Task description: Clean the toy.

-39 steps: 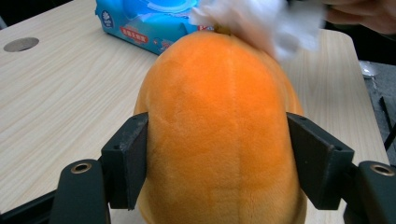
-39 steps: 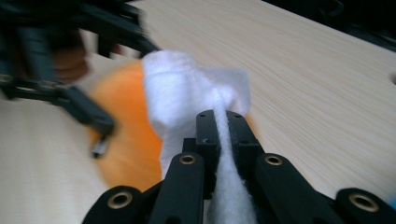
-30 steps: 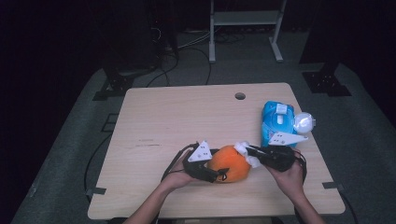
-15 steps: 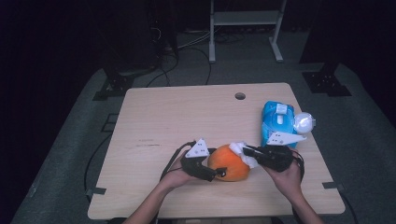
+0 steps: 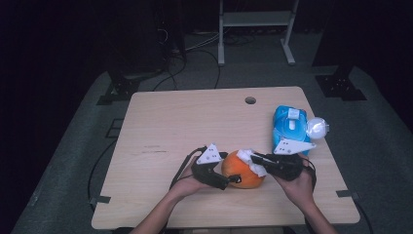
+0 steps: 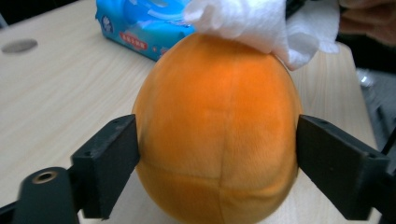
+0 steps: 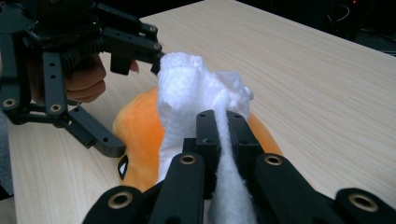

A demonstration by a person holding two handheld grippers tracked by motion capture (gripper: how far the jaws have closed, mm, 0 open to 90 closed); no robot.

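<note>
Near table edge: left gripper, jaws just widening, straddles the orange plush toy resting on the wooden table; pad contact uncertain. Right gripper is clamped on a white wipe laid against the toy's top. Beyond lies a blue wet-wipes pack.

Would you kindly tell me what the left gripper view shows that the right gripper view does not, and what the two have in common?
Left gripper view alone: the blue wipes pack behind the toy, the round hole in the tabletop, and the left gripper with its jaws flanking the orange plush toy; they have just been opening. Right gripper view alone: the right gripper shut on the white wipe, and a small black-and-white mark low on the toy. Both share the orange toy, the white wipe lying on top of it, and the wooden table.
</note>
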